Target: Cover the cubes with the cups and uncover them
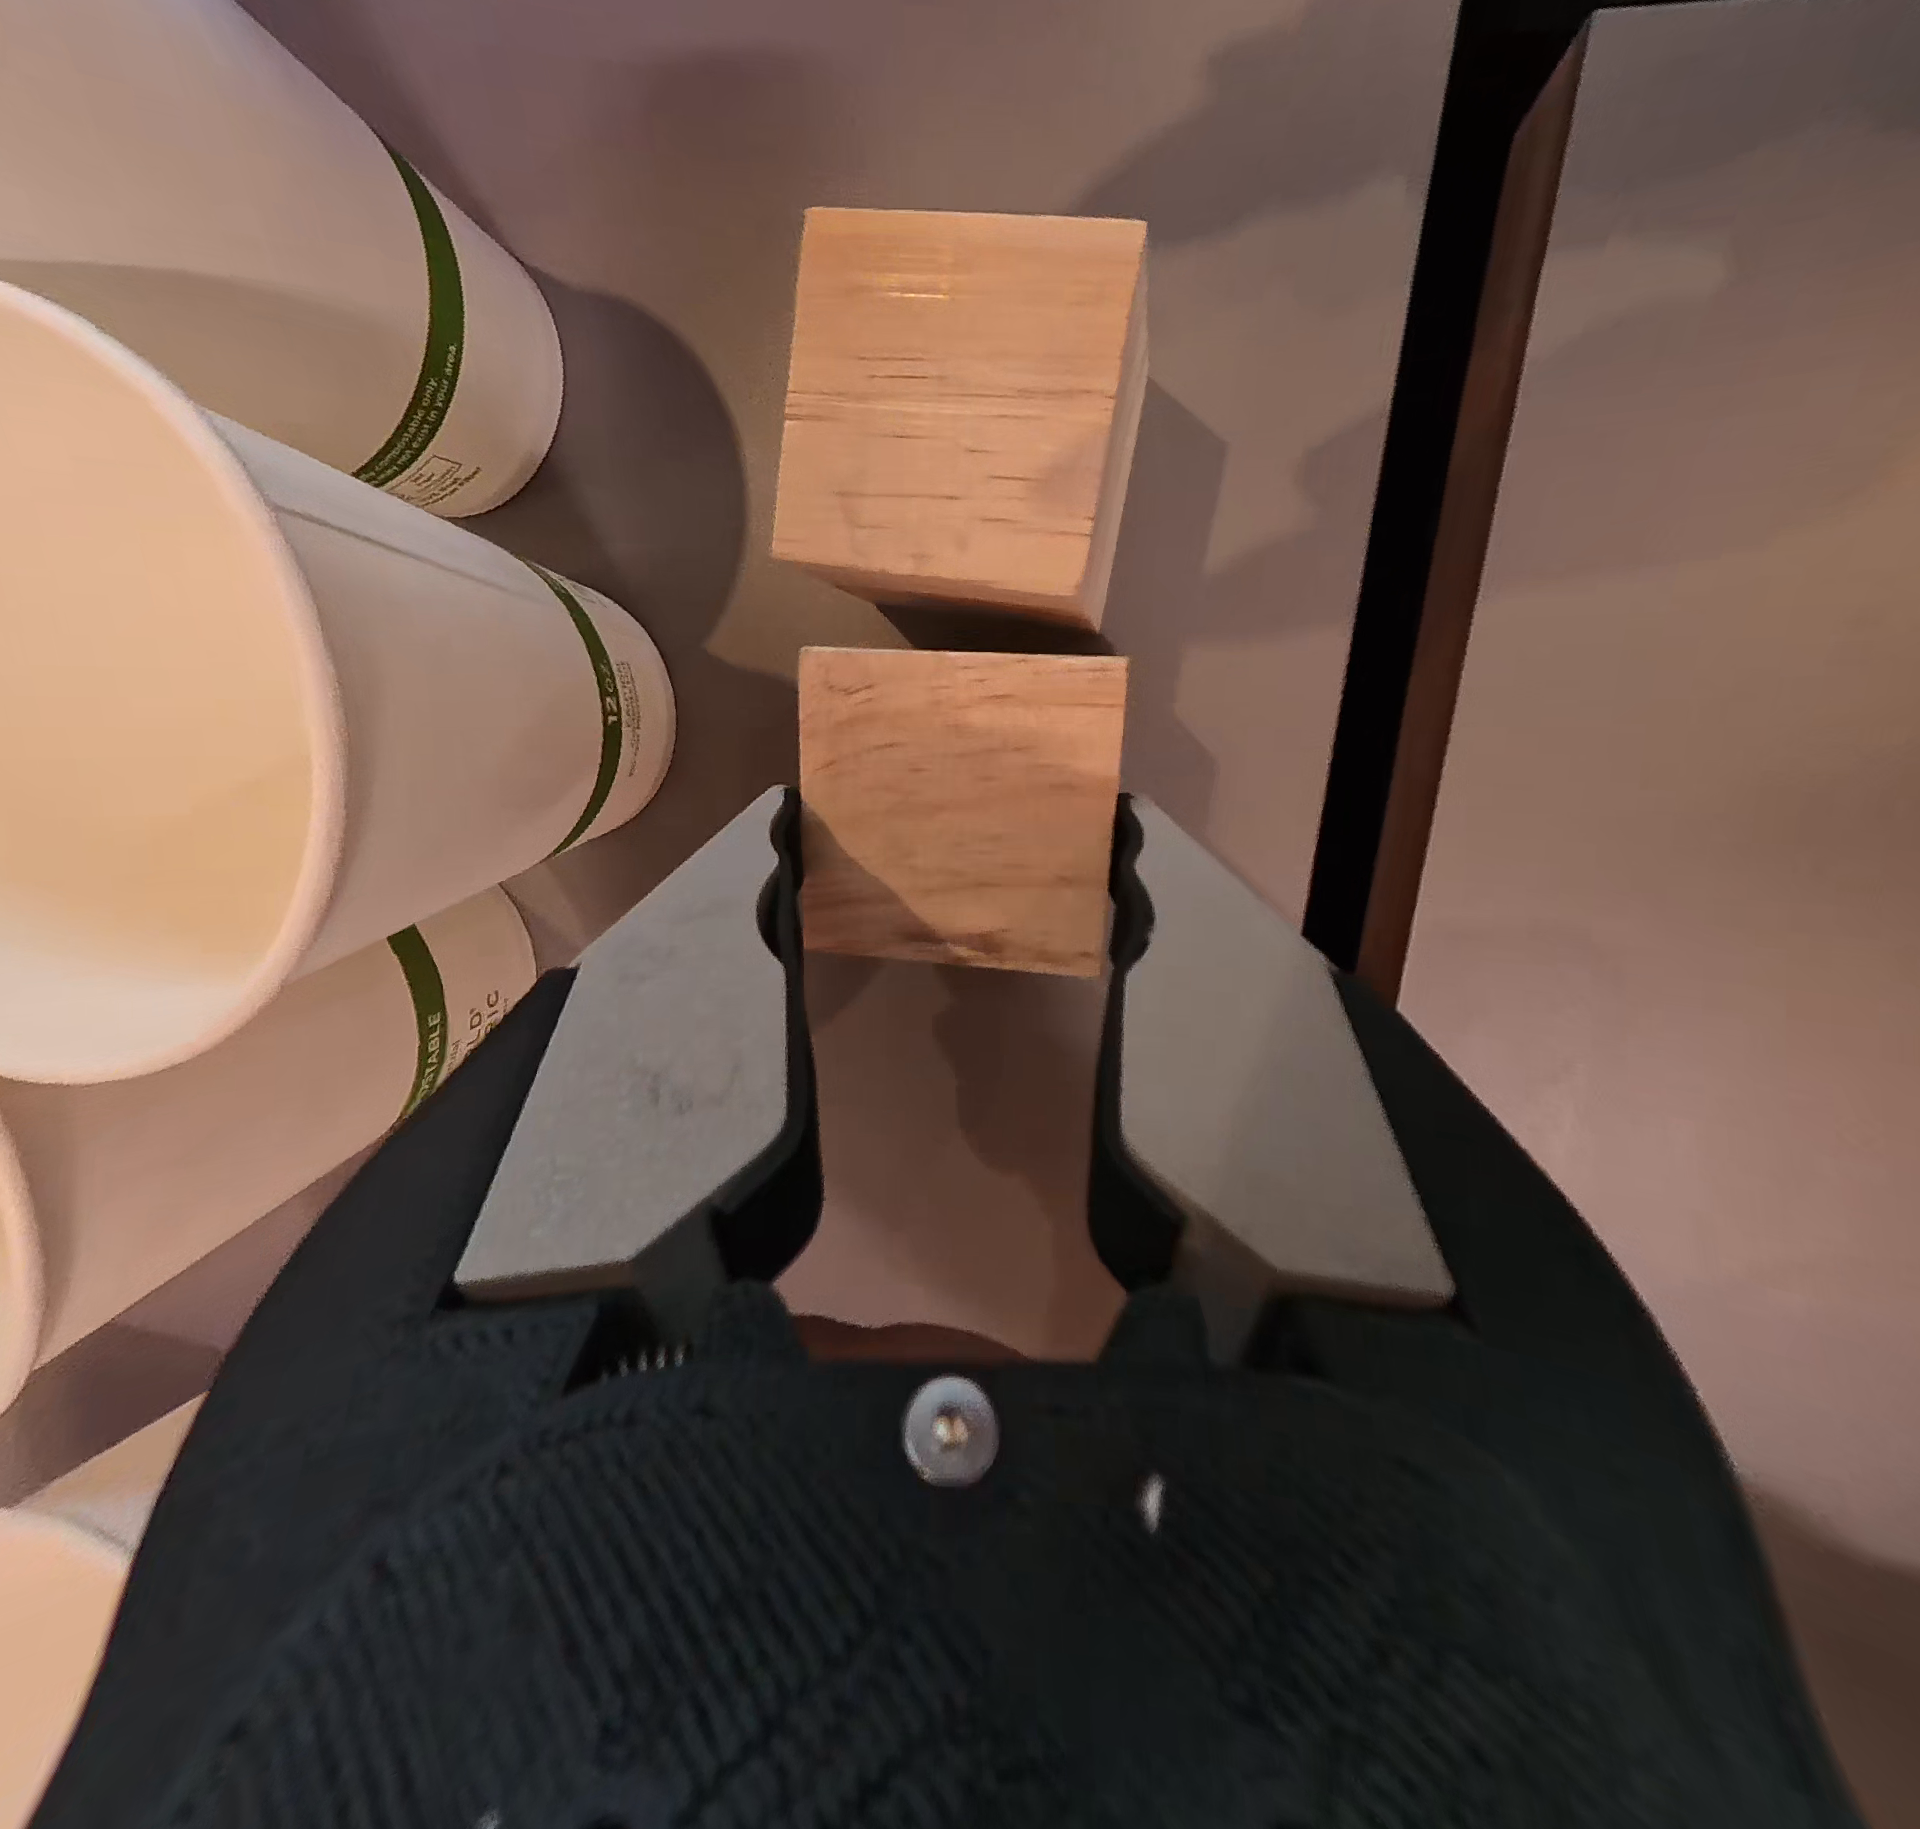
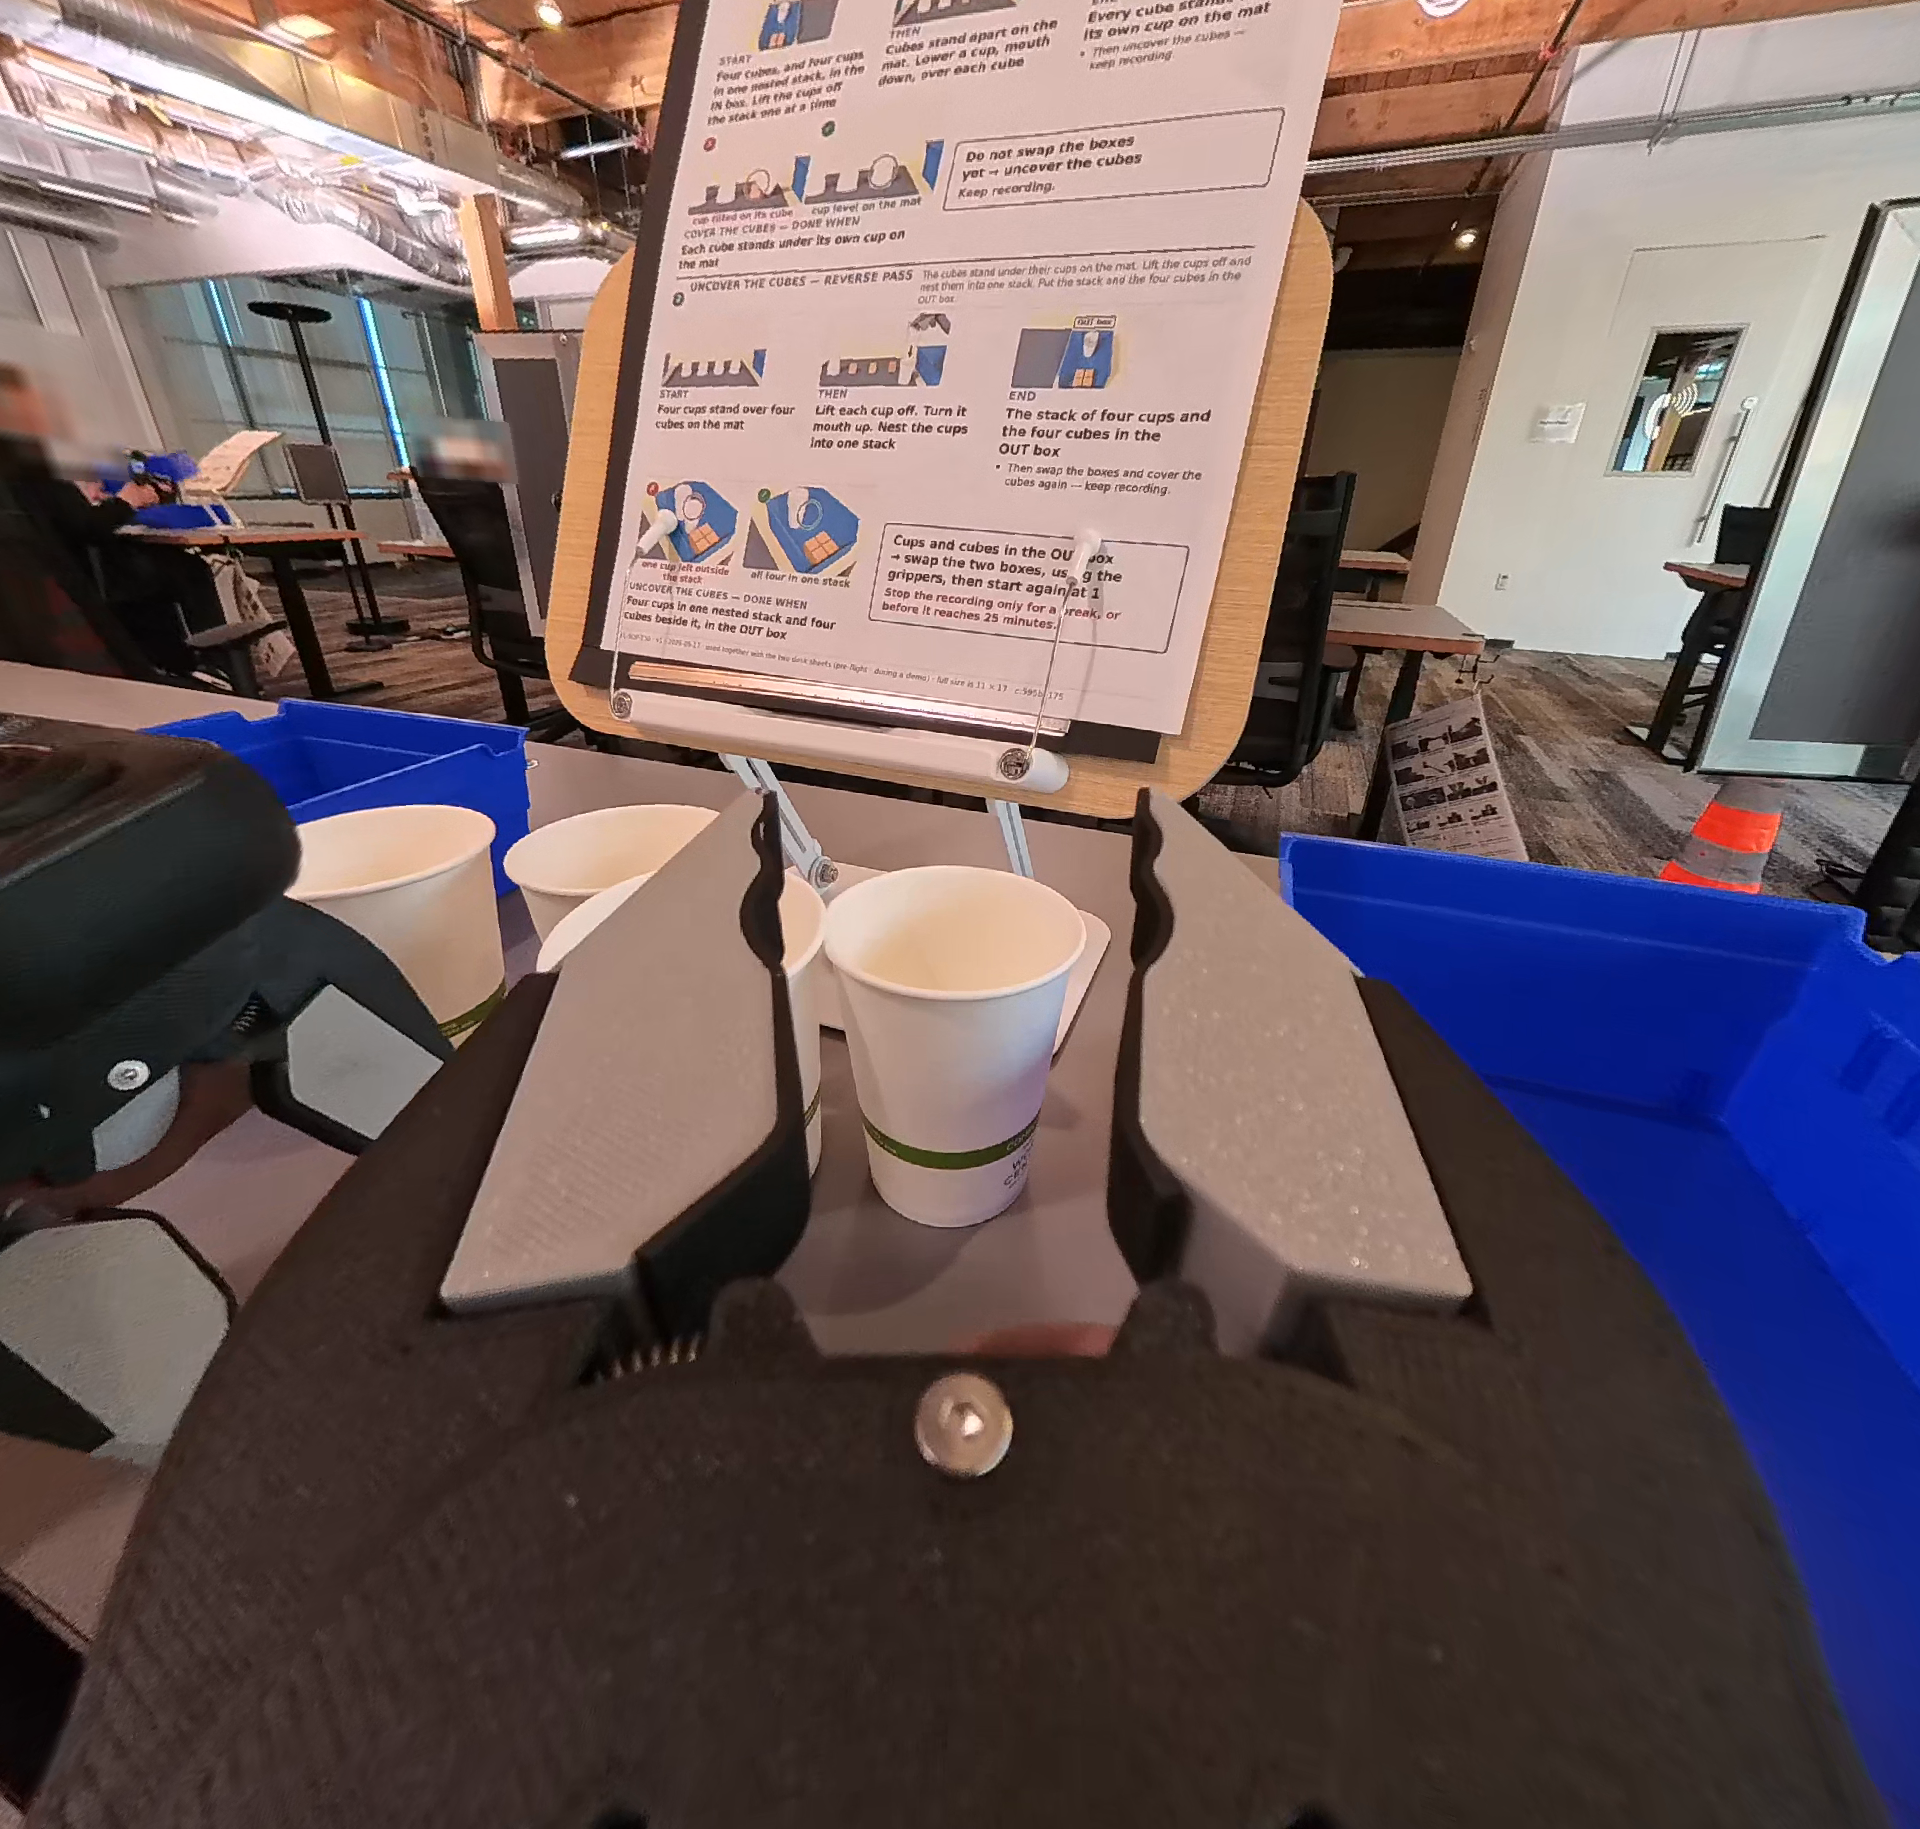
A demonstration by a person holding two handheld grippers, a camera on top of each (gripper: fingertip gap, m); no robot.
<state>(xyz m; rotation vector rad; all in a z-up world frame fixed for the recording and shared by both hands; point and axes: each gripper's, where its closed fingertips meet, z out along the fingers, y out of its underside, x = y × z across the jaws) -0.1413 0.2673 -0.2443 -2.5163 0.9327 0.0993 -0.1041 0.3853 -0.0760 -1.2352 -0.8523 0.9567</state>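
Note:
In the left wrist view my left gripper looks down and is shut on a wooden cube, pads against both its sides. A second wooden cube sits just beyond it on the grey mat. Three white paper cups with green bands stand mouth up at the left. In the right wrist view my right gripper is open and empty, low over the mat. One upright cup stands ahead between its fingers. Other cups stand to the left.
A blue bin stands close on the right and another at the back left. A stand with an instruction sheet rises behind the cups. The left gripper shows at the left edge. A dark strip borders the mat. There is about 20 cm between the tips of the two grippers.

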